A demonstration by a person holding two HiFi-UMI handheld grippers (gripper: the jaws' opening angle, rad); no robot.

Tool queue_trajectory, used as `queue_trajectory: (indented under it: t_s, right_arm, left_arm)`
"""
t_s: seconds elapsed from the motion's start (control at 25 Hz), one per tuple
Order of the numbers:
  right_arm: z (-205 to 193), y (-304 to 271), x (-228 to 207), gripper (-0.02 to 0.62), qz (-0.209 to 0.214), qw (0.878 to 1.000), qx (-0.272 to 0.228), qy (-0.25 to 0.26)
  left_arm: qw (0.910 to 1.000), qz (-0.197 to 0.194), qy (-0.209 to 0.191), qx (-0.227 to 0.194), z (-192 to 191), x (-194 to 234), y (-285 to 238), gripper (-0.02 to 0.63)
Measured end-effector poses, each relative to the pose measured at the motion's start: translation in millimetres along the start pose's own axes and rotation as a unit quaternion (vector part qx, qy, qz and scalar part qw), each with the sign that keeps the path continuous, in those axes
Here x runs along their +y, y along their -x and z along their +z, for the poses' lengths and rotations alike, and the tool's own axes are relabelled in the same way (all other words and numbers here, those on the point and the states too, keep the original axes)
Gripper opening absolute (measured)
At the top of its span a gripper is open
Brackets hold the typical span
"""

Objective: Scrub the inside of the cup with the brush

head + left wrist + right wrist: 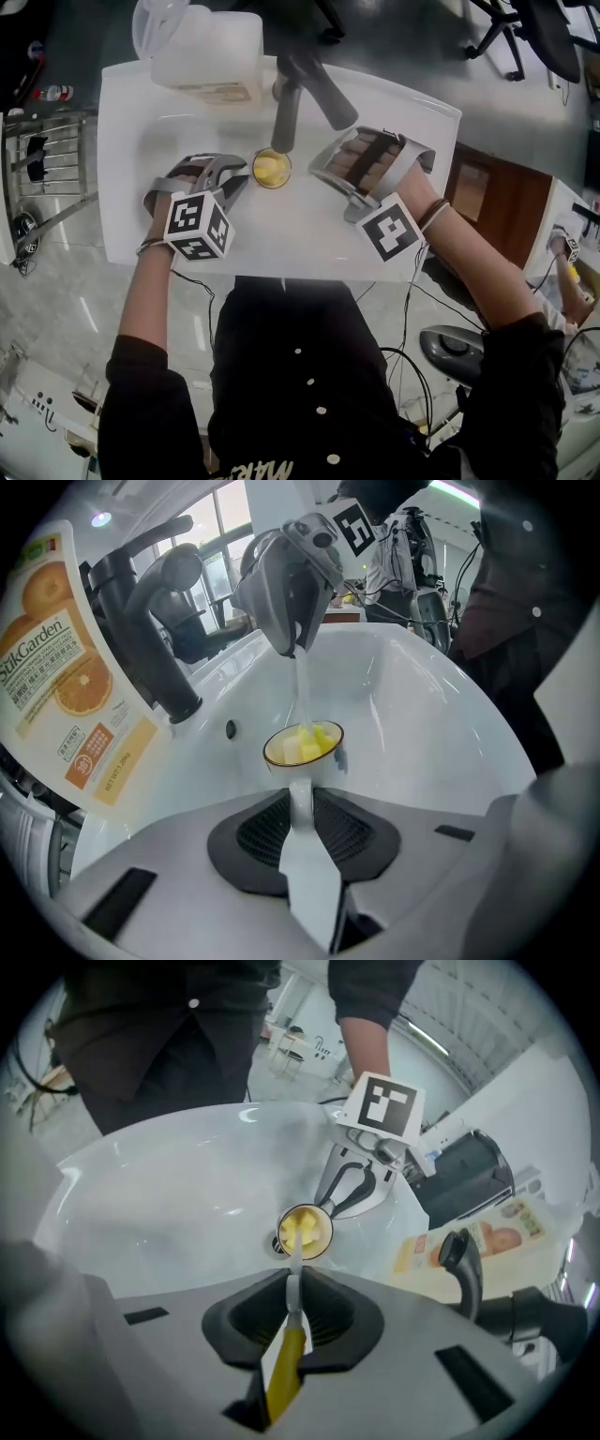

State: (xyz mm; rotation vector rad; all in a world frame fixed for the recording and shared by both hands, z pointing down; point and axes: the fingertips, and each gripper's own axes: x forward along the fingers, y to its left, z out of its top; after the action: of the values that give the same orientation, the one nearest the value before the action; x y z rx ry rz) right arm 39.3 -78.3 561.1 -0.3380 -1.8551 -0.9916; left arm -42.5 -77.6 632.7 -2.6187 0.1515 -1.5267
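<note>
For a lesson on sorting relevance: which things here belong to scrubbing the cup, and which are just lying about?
Belonging: cup; brush, its head inside the cup; left tool, shut on the cup's handle; right tool, shut on the brush; sink.
Lying about: dark faucet; orange-labelled jug.

Office-like lab, white sink (281, 234), black faucet (286, 117), office chairs (548, 33)

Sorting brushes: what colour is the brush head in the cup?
Yellow brush head, clearest in the left gripper view.
</note>
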Motion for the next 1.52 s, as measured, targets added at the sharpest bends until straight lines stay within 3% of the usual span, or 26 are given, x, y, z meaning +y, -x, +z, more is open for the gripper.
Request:
queue_trajectory:
  t_s: [0.16, 0.28, 0.36, 0.48, 0.6, 0.8, 0.92, 1.04, 1.2, 1.24, 1.28, 1.32, 1.52]
  right_arm:
    - [-3, -3, 5, 0.049, 0.031, 0.992, 0.018, -0.117]
    - [-6, -4, 9, 0.050, 0.060, 0.968, 0.010, -0.245]
    - [-6, -5, 12, 0.051, 0.084, 0.936, -0.004, -0.341]
    - [-4, -6, 13, 0.049, 0.117, 0.874, -0.028, -0.471]
    - [-3, -8, 15, 0.049, 0.137, 0.814, -0.046, -0.562]
    - [-2, -7, 20, 0.051, 0.159, 0.683, -0.084, -0.708]
    - [-2, -5, 25, 0.052, 0.167, 0.596, -0.101, -0.779]
    - [-3, -2, 26, 0.052, 0.173, 0.503, -0.122, -0.838]
    - [-3, 1, 28, 0.054, 0.184, 0.353, -0.154, -0.904]
    - [-2, 2, 29, 0.054, 0.184, 0.333, -0.159, -0.911]
    - [-2, 3, 29, 0.054, 0.182, 0.333, -0.161, -0.911]
    - [-1, 4, 30, 0.054, 0.178, 0.348, -0.160, -0.906]
    - [2, 9, 28, 0.053, 0.151, 0.453, -0.139, -0.867]
  left_arm:
    - [1.0000, 0.000, 0.000, 0.001, -2, 1, 0, 0.095]
    - [1.0000, 0.000, -0.001, 0.002, -3, 1, 0, 0.095]
    - [1.0000, 0.000, -0.005, 0.007, -5, 1, 0, 0.095]
    - [0.9998, 0.000, -0.011, 0.015, -10, 0, 0, 0.094]
    - [0.9998, 0.001, -0.008, 0.016, -13, -1, 0, 0.094]
    - [0.9998, 0.000, -0.013, 0.018, -12, -1, 0, 0.092]
    - [0.9997, 0.000, -0.014, 0.018, -12, -2, 0, 0.092]
    - [0.9997, -0.001, -0.015, 0.018, -10, -2, 1, 0.092]
    - [0.9997, 0.000, -0.018, 0.018, -8, 0, 2, 0.094]
    - [0.9996, 0.000, -0.019, 0.019, -8, 0, 2, 0.094]
    - [0.9996, 0.000, -0.020, 0.019, -8, 0, 2, 0.094]
    - [0.9996, 0.000, -0.021, 0.019, -7, 0, 2, 0.093]
    - [0.9996, 0.000, -0.020, 0.019, -7, 0, 2, 0.092]
